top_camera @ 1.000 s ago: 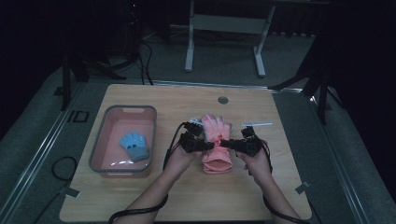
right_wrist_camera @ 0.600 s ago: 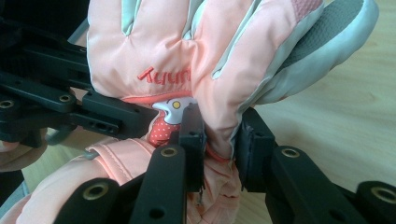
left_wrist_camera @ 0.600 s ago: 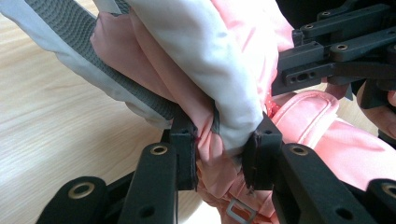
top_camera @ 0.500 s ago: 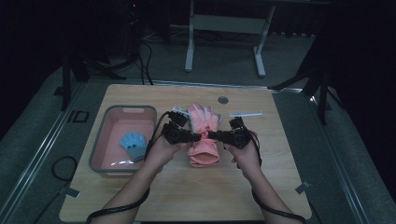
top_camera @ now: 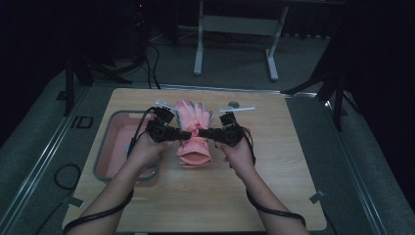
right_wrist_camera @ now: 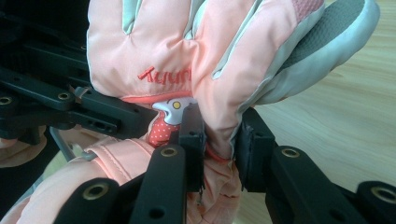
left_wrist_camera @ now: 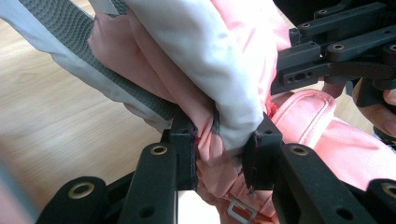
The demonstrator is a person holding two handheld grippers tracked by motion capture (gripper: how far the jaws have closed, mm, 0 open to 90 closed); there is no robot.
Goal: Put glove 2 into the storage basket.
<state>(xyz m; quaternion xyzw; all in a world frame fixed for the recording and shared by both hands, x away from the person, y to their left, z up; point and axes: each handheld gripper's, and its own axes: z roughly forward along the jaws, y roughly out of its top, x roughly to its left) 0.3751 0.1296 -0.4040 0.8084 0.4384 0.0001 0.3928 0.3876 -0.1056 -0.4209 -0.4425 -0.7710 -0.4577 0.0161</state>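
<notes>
A pink winter glove (top_camera: 194,116) with grey-white finger panels hangs above the wooden table (top_camera: 279,152), fingers toward the far side and cuff toward me. My left gripper (top_camera: 185,134) is shut on its left side at the wrist, and my right gripper (top_camera: 201,132) is shut on its right side. In the left gripper view, the jaws (left_wrist_camera: 224,135) pinch a fold of the glove (left_wrist_camera: 224,56), and the right gripper (left_wrist_camera: 303,65) reaches in from the upper right. In the right gripper view, the jaws (right_wrist_camera: 219,130) clamp the glove (right_wrist_camera: 154,42) below its red lettering.
A pink tray (top_camera: 105,147) stands on the table's left part, just left of my left hand; a sliver of a blue glove (top_camera: 131,145) shows inside it. A round hole cover (top_camera: 234,104) sits near the far edge. A metal stand (top_camera: 235,24) is beyond the table.
Both hands have carried the glove up and to the left, toward the tray. The grip on it looks unchanged.
</notes>
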